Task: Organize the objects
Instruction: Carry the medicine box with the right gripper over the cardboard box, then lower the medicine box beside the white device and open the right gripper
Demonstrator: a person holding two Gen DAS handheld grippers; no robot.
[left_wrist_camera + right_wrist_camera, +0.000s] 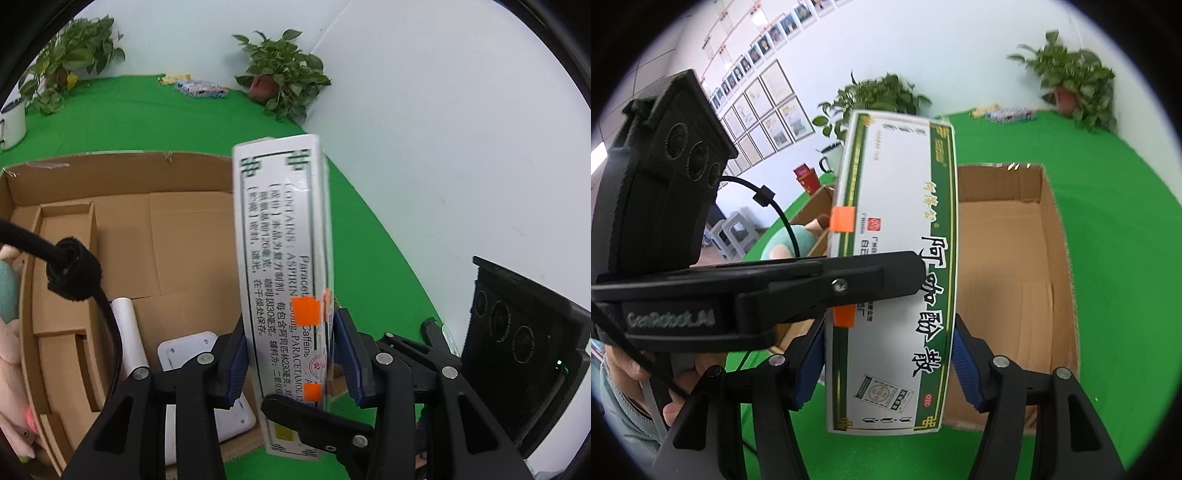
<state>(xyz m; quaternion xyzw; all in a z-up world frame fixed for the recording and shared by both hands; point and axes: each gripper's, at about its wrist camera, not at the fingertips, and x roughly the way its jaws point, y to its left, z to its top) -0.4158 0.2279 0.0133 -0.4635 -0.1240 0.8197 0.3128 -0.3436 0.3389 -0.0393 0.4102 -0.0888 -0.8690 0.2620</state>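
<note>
Medicine carton [284,280] is held over the cardboard box [1015,288], pinched across its thin sides by the left gripper [291,365] and its wide faces by the right gripper [886,369]; judged light, crushable, best gripped mid-length.

I see a glossy, film-wrapped paper medicine box [894,273], a matt brown corrugated cardboard carton [184,236], smooth green cloth on the bench [147,110], and ridged blue rubber pads [967,369] on matt black plastic.
</note>
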